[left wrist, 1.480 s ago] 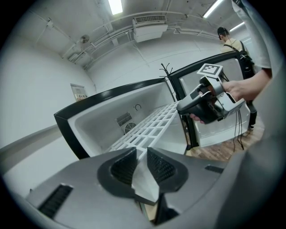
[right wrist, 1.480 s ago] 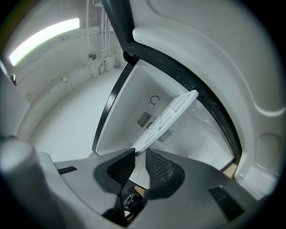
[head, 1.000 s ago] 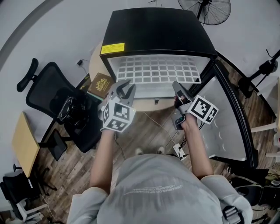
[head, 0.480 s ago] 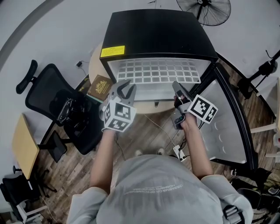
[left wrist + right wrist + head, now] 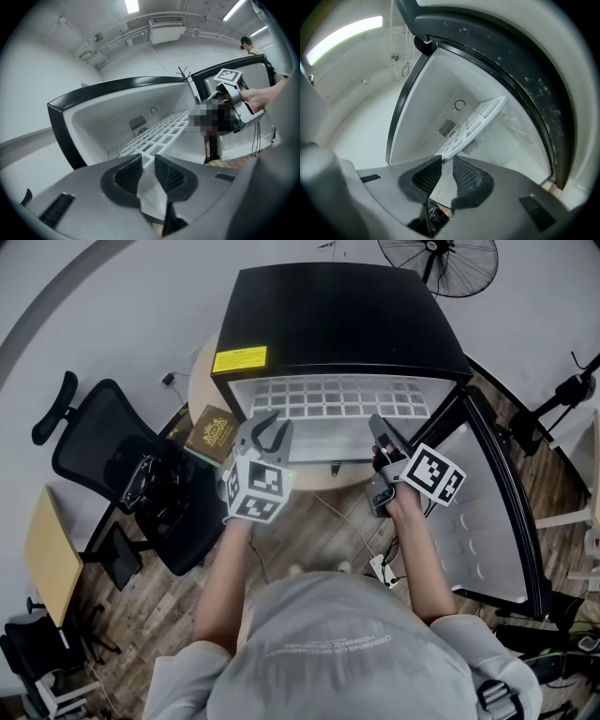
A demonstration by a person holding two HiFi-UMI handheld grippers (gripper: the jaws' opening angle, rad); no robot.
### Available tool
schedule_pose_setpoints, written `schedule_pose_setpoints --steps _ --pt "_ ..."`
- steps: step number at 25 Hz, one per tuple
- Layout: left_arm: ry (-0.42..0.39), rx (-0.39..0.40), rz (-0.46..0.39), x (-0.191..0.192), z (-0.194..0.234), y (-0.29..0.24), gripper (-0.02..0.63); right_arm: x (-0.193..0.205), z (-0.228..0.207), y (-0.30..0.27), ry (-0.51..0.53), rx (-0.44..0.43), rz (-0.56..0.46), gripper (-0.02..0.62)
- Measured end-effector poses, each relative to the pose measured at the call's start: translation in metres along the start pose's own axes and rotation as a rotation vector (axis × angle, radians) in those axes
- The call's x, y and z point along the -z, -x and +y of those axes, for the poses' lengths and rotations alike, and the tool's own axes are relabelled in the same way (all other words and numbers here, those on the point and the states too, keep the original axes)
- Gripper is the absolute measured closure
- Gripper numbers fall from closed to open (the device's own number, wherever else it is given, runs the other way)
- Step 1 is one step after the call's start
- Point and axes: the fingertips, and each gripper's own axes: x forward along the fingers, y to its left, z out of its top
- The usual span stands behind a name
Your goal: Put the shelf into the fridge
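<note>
Fridge first: a black, box-shaped compact fridge [image 5: 342, 315] stands on a round pale wooden surface [image 5: 199, 381]. Its door [image 5: 492, 512] is swung wide to the right and its white lining is bare. A black office chair [image 5: 122, 474] sits just left of the surface.

The white plastic grid shelf [image 5: 337, 395] lies roughly level and is mostly inside the fridge, with only its solid front rim projecting from the opening. The left gripper [image 5: 265, 432] has its jaws clamped on the left part of that rim. The right gripper [image 5: 380, 442] has its jaws clamped on the right part. Each gripper view shows the white rim pinched between the ribbed pads.

The step in hand looks like the final slide-in, and the task seems close to done. The next move probably calls for an even push from both sides, keeping the shelf flat so it rides its side supports to the back wall. After that the jaws can let go.

A brown book-like thing with a gold emblem [image 5: 213, 425] lies beside the fridge, its lettering too small to read. The yellow label [image 5: 240, 359] on the fridge's top corner carries dark print that is also illegible.
</note>
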Motion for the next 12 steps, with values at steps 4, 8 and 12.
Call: schedule_pose_setpoints --steps 4,8,12 --pt "0.016 -0.017 -0.013 -0.002 0.003 -0.005 0.529 -0.003 -0.002 -0.004 0.014 0.006 -0.017 0.511" --pt "0.031 -0.022 -0.019 -0.002 0.006 -0.01 0.529 -0.006 -0.004 -0.009 0.009 0.007 -0.024 0.511" --pt "0.053 -0.029 -0.023 -0.002 0.008 -0.014 0.529 -0.007 -0.006 -0.013 0.002 -0.002 -0.033 0.511"
